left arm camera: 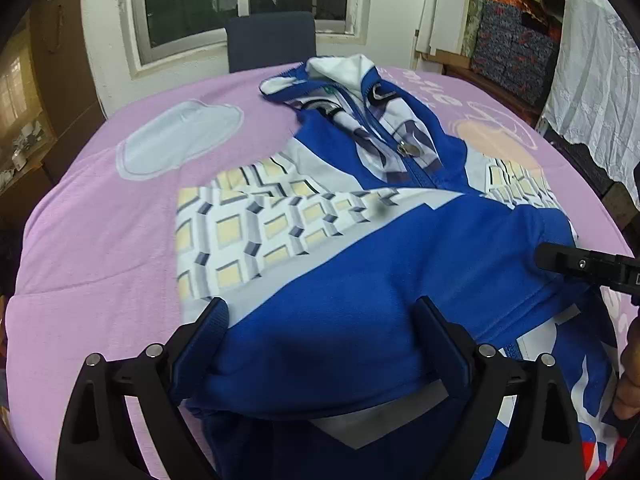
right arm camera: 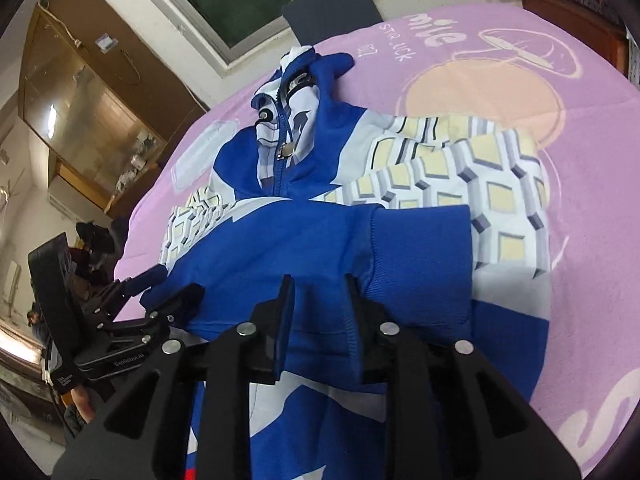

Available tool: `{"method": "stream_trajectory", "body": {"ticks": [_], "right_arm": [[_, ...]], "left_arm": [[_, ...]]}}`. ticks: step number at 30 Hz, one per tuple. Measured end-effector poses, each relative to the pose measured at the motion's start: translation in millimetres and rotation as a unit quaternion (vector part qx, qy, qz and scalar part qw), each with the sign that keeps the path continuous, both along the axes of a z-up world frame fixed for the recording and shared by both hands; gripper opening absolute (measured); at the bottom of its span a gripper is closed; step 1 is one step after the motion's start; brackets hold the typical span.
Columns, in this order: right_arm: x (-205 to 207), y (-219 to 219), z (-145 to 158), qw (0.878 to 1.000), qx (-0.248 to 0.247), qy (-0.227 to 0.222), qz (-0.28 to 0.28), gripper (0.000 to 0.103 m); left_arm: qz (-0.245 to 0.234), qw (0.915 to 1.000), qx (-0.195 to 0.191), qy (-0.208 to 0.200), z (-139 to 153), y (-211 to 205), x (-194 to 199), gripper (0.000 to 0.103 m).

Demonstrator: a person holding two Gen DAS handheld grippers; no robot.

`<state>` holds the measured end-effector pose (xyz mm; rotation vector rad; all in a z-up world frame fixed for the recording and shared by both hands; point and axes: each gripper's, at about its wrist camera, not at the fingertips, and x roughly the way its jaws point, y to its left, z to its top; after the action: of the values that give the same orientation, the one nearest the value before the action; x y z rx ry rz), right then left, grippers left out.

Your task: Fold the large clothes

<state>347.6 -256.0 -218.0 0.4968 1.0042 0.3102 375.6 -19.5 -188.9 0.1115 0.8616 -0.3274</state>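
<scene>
Now you are holding the left gripper (left arm camera: 320, 316) wide open over the blue-and-white zip-up hooded jacket (left arm camera: 360, 240) near the pink blanket's (left arm camera: 100, 240) near edge, while your right gripper (right arm camera: 318, 292) is pinching its blue ribbed hem (right arm camera: 400, 248).

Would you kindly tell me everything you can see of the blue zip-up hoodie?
The hoodie lies on the pink blanket, hood toward the window, zipper partly open. It looks like soft fleece, blue with white panels and a yellow-grey cube print. Its lower part is folded up over the chest. The left gripper straddles the blue fold, jaws wide; the right gripper pinches the ribbed hem.

hoodie (left arm camera: 360, 272): blue, white, yellow-grey cube print | blanket (left arm camera: 100, 208): lilac, peach circle | chair (left arm camera: 272, 40): navy
</scene>
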Motion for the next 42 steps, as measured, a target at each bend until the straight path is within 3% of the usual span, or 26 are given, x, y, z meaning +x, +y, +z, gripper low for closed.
{"method": "stream_trajectory", "body": {"ticks": [3, 4, 7, 13, 16, 22, 28, 30, 32, 36, 42], "right_arm": [[8.1, 1.2, 13.8, 1.000, -0.007, -0.004, 0.010, 0.042], [14.2, 2.5, 23.4, 1.000, -0.025, -0.011, 0.008, 0.053], [37.9, 11.2, 50.0, 0.997, -0.066, -0.036, 0.009, 0.057], [119.7, 33.6, 75.6, 0.989, -0.132, -0.061, 0.010, 0.075], [164.5, 40.9, 67.9, 0.988, -0.147, -0.056, -0.006, 0.086], [254.7, 48.5, 31.7, 0.989, -0.142, -0.004, -0.047, 0.089], [310.0, 48.4, -7.1, 0.988, -0.123, 0.049, -0.077, 0.089], [315.4, 50.7, -12.3, 0.988, -0.125, 0.048, -0.077, 0.073], [316.6, 61.0, -7.4, 0.986, -0.151, 0.030, -0.056, 0.019], [288.7, 67.9, 26.6, 0.988, -0.144, -0.050, -0.034, 0.013], [191.9, 74.0, 108.1, 0.979, -0.128, -0.150, 0.045, 0.011]], "left_arm": [[0.004, 0.9997, 0.002, -0.023, 7.2, 3.2, -7.4, 0.094], [0.007, 0.9995, 0.005, -0.031, 10.1, 4.5, -8.8, 0.094], [0.021, 0.9990, 0.006, -0.038, 15.0, 13.5, -6.8, 0.095], [0.060, 0.9976, -0.024, 0.025, -3.0, 36.0, 13.4, 0.095], [0.067, 0.9967, -0.032, 0.031, -4.9, 37.8, 15.9, 0.097], [0.076, 0.9963, -0.025, 0.032, -7.0, 37.6, 17.9, 0.100], [0.076, 0.9963, -0.024, 0.032, -6.2, 38.6, 16.4, 0.100], [0.076, 0.9963, -0.025, 0.031, -6.2, 38.6, 16.5, 0.100], [0.075, 0.9963, -0.025, 0.031, -6.5, 38.6, 16.7, 0.100], [0.075, 0.9964, -0.027, 0.031, -6.1, 39.7, 17.4, 0.100], [0.091, 0.9950, -0.030, 0.030, -3.9, 48.9, 21.0, 0.100]]}}
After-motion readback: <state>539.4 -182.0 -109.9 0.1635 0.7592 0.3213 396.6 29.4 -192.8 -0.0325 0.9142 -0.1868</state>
